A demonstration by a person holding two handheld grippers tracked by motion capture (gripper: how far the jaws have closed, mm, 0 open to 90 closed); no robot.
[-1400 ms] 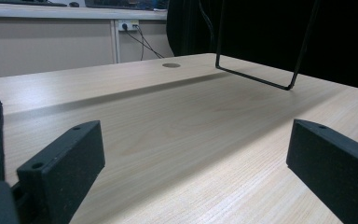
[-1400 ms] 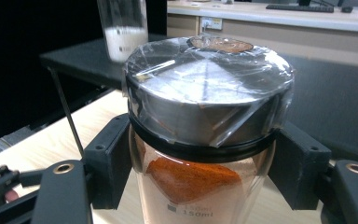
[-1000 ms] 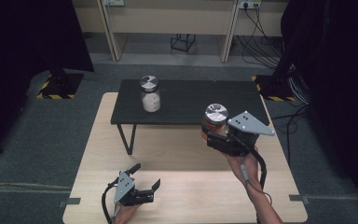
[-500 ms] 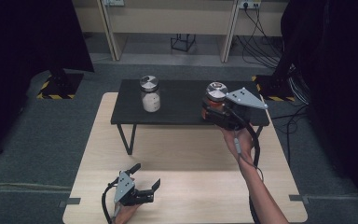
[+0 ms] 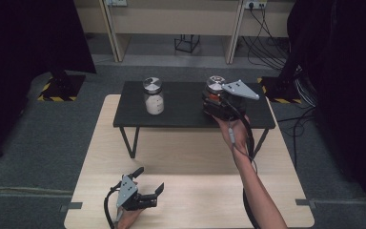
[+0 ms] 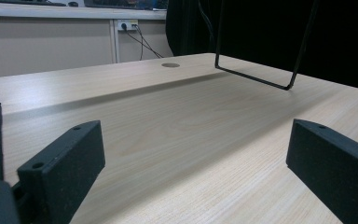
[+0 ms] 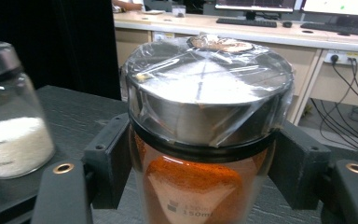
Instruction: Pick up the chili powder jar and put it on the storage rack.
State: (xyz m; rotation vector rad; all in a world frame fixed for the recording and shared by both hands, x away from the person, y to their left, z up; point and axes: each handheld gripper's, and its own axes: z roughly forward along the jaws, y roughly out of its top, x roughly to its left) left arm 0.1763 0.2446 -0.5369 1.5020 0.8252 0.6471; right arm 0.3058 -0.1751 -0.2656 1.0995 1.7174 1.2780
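Note:
A glass jar of orange powder [image 7: 200, 186] with a steel lid under plastic wrap sits between the jaws of my right gripper [image 5: 214, 101], which is shut on it over the right part of the black raised shelf [image 5: 186, 117]. In the high view the orange jar's lid [image 5: 215, 83] shows just beside the gripper's grey plate. A second jar, holding white grains [image 5: 153, 95], stands upright on the shelf's left half, also seen as the white-grain jar [image 7: 9, 121] in the right gripper view. My left gripper [image 5: 147, 183] rests low on the wooden table near its front edge, jaws wide open around nothing.
The light wooden table [image 5: 190, 191] carries the black shelf on thin wire legs [image 6: 261, 70]. Dark curtains flank both sides. Cables [image 5: 267, 43] and a wall socket lie on the floor behind the table.
My right gripper has carried the orange jar forward and up from the table's right side onto the black shelf. The left gripper has stayed put.

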